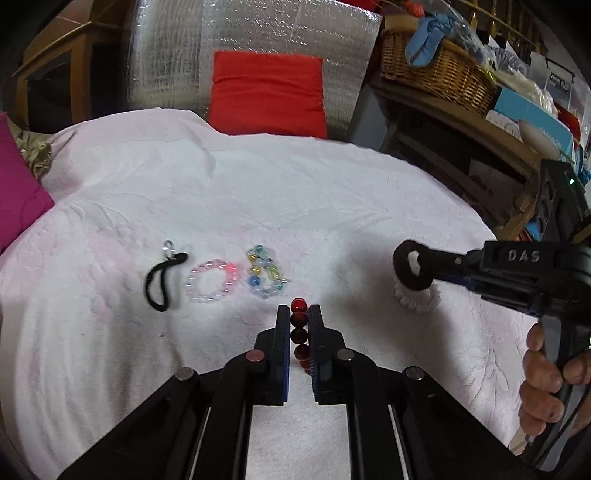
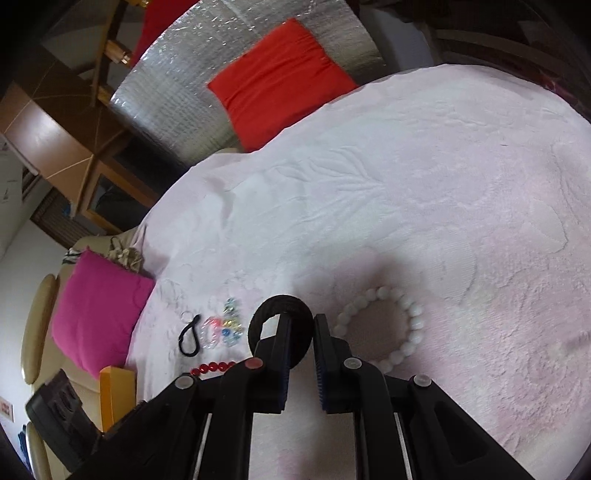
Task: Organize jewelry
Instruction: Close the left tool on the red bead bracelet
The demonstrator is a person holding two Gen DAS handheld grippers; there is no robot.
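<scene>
My left gripper (image 1: 299, 314) is shut on a dark red bead bracelet (image 1: 298, 325), which hangs just above the pink bedspread (image 1: 332, 206). Left of it, a black cord with a ring (image 1: 162, 280), a pink bead bracelet (image 1: 212, 282) and a multicoloured bead bracelet (image 1: 264, 273) lie in a row. My right gripper (image 2: 301, 321) is shut on a black hair tie (image 2: 255, 325), raised over a white bead bracelet (image 2: 413, 314) that lies on the spread. In the left wrist view, the right gripper (image 1: 428, 264) holds the hair tie (image 1: 399, 264) above the white bracelet (image 1: 417, 304).
A red cushion (image 1: 267, 92) leans on a silver foil panel (image 1: 258, 29) at the back. A magenta cushion (image 1: 18, 188) lies at the left edge. On the right, a wooden shelf holds a wicker basket (image 1: 439, 70) and boxes. A hand (image 1: 543, 380) grips the right tool.
</scene>
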